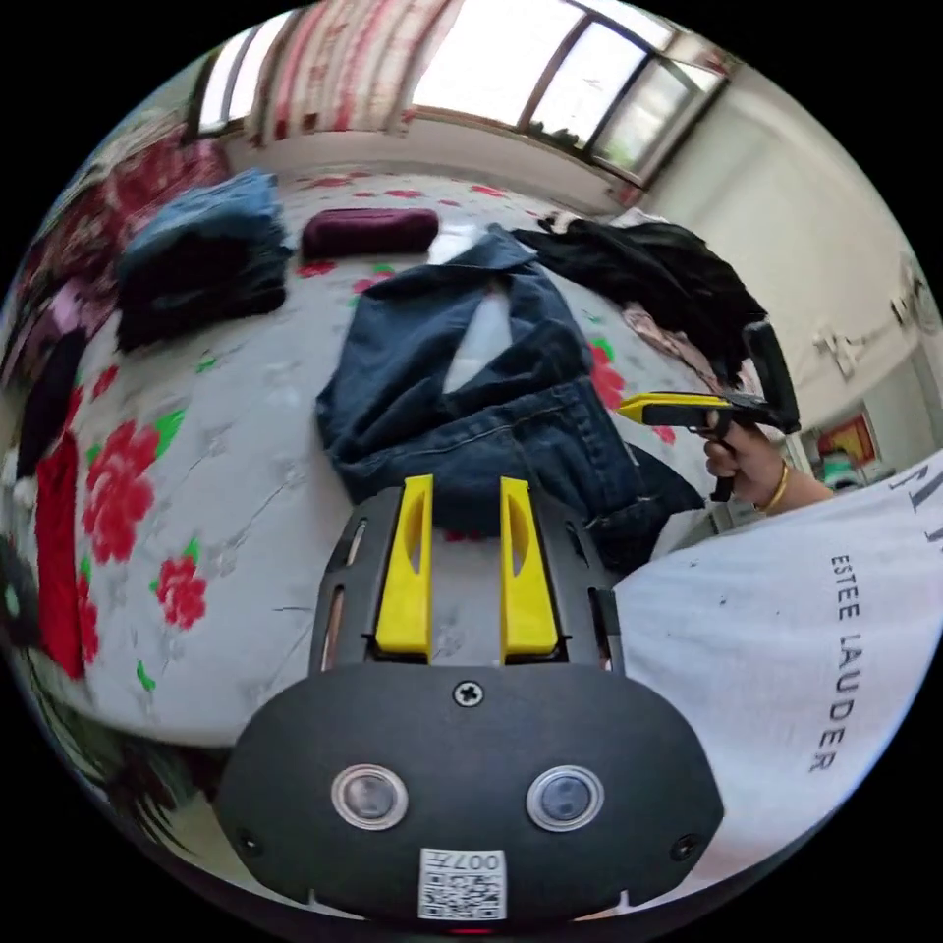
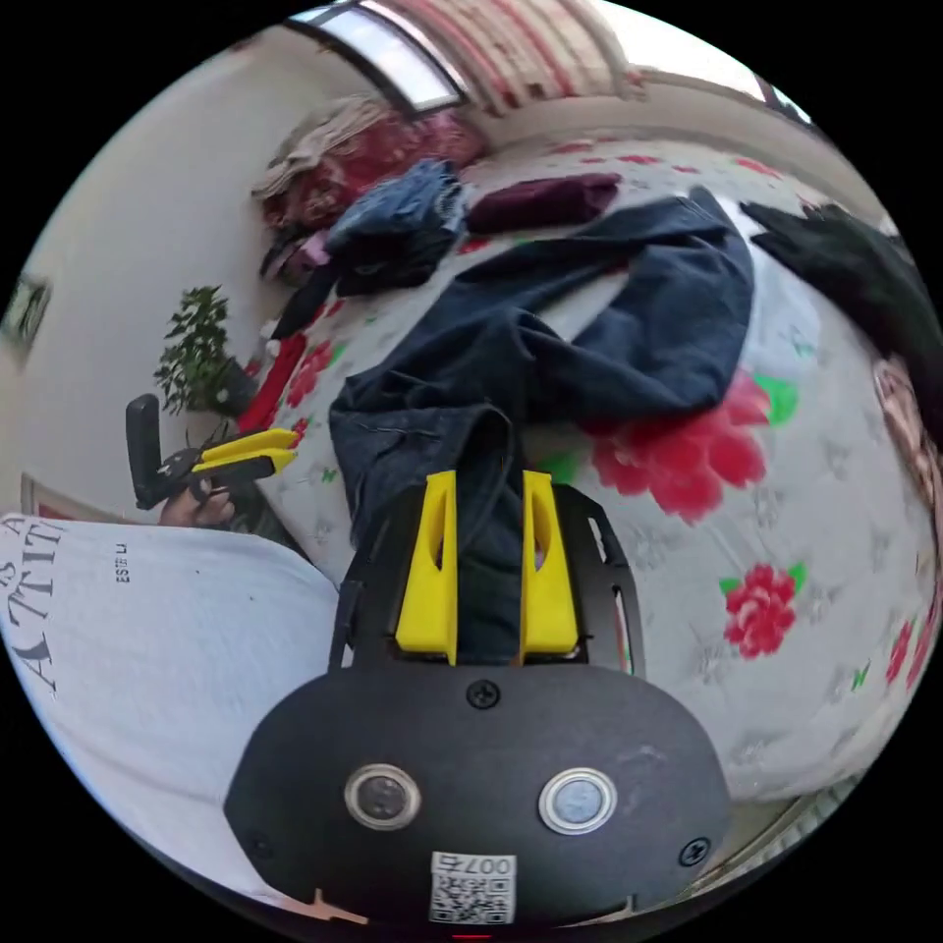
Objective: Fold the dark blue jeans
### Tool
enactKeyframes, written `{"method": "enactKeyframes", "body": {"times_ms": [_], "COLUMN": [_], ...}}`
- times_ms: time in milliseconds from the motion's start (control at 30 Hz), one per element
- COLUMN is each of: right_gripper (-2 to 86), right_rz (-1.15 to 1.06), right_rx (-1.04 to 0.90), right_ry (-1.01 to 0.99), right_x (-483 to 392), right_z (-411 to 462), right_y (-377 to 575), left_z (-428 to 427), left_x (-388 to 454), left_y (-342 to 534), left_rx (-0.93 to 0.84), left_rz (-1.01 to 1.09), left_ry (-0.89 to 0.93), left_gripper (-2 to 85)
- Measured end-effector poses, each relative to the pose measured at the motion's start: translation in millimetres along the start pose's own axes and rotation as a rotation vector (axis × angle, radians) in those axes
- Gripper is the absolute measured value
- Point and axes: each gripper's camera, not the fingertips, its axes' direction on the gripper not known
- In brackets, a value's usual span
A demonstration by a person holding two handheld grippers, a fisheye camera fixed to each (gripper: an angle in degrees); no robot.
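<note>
Jeans [image 1: 471, 393] lie crumpled on the flowered bed [image 1: 226, 471], near the person's side.

The left gripper [image 1: 468, 496] hangs parted and empty just short of them. The right gripper [image 2: 488, 491] has denim between its parted jaws; whether they pinch it, I cannot tell. Folded clothes [image 1: 201, 255] sit farther back.

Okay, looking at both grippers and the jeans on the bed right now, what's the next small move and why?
Probably bring the left gripper down onto the near edge of the dark blue jeans and close on it. They lie rumpled on the floral bedspread, legs splayed apart, and both grippers look open and empty, so nothing can be straightened until one takes hold.
</note>
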Motion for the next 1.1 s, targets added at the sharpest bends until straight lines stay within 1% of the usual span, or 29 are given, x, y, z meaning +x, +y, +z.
{"method": "enactKeyframes", "body": {"times_ms": [33, 67, 133, 200, 233, 267, 300, 333, 367, 400, 433, 467, 533, 567, 600, 633, 667, 700, 733, 767, 800, 833, 867, 933, 967, 1033, 1067, 1100], "right_gripper": [5.5, 5.5, 4.8, 2.7, 1.6, 1.1, 0.6, 0.2, 0.1, 0.0, -0.1, -0.1, -0.1, -0.1, 0.1, 0.4, 0.5, 0.9, 1.4, 1.7, 2.2, 2.6, 2.9, 3.4, 3.5, 3.7, 3.8, 3.9], "right_rz": [0.049, 0.066, 0.084, 0.091, 0.083, 0.071, 0.004, -0.079, -0.121, -0.204, -0.284, -0.318, -0.415, -0.435, -0.475, -0.514, -0.524, -0.522, -0.485, -0.453, -0.367, -0.258, -0.193, 0.05, 0.101, 0.255, 0.288, 0.346], "right_rx": [-0.002, -0.009, -0.045, -0.06, -0.074, -0.077, -0.086, -0.092, -0.099, -0.125, -0.153, -0.169, -0.253, -0.267, -0.277, -0.281, -0.275, -0.259, -0.242, -0.228, -0.189, -0.145, -0.119, -0.013, 0.014, 0.1, 0.116, 0.152], "right_ry": [0.003, 0.01, 0.016, -0.001, -0.013, -0.004, -0.016, -0.072, -0.108, -0.188, -0.266, -0.311, -0.517, -0.546, -0.563, -0.538, -0.515, -0.465, -0.408, -0.379, -0.33, -0.295, -0.285, -0.27, -0.268, -0.277, -0.276, -0.274], "right_x": [15.5, 20.3, 24.0, 17.4, 9.1, 3.3, -12.5, -30.6, -40.0, -59.8, -81.9, -93.0, -136.9, -147.2, -164.6, -175.5, -177.6, -174.0, -161.6, -152.2, -127.7, -96.8, -79.4, -6.3, 11.1, 73.6, 87.4, 112.5], "right_z": [-6.8, -8.2, -3.7, 6.0, 12.3, 14.2, 16.2, 17.3, 18.6, 23.1, 30.0, 34.6, 57.5, 61.5, 64.8, 63.1, 60.9, 56.0, 51.5, 48.8, 42.0, 33.4, 28.3, 3.2, -3.6, -29.9, -36.1, -48.4], "right_y": [13.8, 19.0, 28.4, 25.9, 20.3, 16.9, 9.3, 1.2, -2.9, -11.6, -20.7, -25.2, -41.3, -44.0, -47.1, -47.7, -47.2, -45.1, -42.7, -41.5, -38.8, -35.3, -33.2, -21.1, -17.9, -9.1, -8.3, -8.6], "left_z": [16.5, 25.8, 73.7, 107.5, 110.6, 105.6, 87.1, 63.4, 50.9, 25.4, 2.9, -7.5, -50.9, -62.9, -89.4, -117.3, -129.7, -151.3, -171.7, -180.6, -194.4, -200.6, -200.4, -180.0, -170.8, -124.9, -112.9, -90.0], "left_x": [19.7, 29.1, 54.7, 55.9, 48.8, 43.4, 28.3, 8.3, -2.2, -24.0, -46.3, -58.4, -113.5, -128.3, -158.5, -189.1, -203.9, -229.5, -243.6, -245.6, -243.5, -234.6, -228.5, -196.0, -185.6, -133.1, -117.8, -86.4], "left_y": [-17.7, -26.0, -51.7, -60.4, -63.4, -64.2, -62.9, -58.2, -54.9, -45.3, -33.2, -27.0, -5.6, -1.3, 7.6, 18.9, 25.5, 40.3, 56.1, 62.6, 72.9, 80.4, 83.8, 97.6, 101.0, 110.4, 111.2, 110.2], "left_rx": [-0.03, -0.05, -0.188, -0.325, -0.347, -0.333, -0.273, -0.208, -0.182, -0.133, -0.099, -0.087, -0.017, 0.004, 0.062, 0.138, 0.173, 0.233, 0.295, 0.324, 0.37, 0.396, 0.396, 0.324, 0.299, 0.195, 0.161, 0.087], "left_rz": [0.092, 0.134, 0.24, 0.26, 0.242, 0.226, 0.176, 0.119, 0.101, 0.069, 0.039, 0.017, -0.115, -0.155, -0.254, -0.385, -0.456, -0.614, -0.759, -0.794, -0.824, -0.813, -0.806, -0.806, -0.808, -0.796, -0.788, -0.763], "left_ry": [0.045, 0.059, 0.052, 0.02, 0.044, 0.069, 0.116, 0.155, 0.176, 0.18, 0.136, 0.11, -0.007, -0.044, -0.122, -0.192, -0.215, -0.255, -0.339, -0.372, -0.408, -0.413, -0.41, -0.356, -0.327, -0.185, -0.16, -0.122], "left_gripper": [12.0, 12.5, 13.5, 11.6, 6.9, 4.6, 1.9, 0.3, 0.0, -0.5, -0.7, -0.8, -0.9, -0.9, -0.8, -0.7, -0.6, -0.3, 0.1, 0.9, 2.4, 3.8, 4.5, 6.5, 6.9, 9.5, 10.3, 11.8]}}
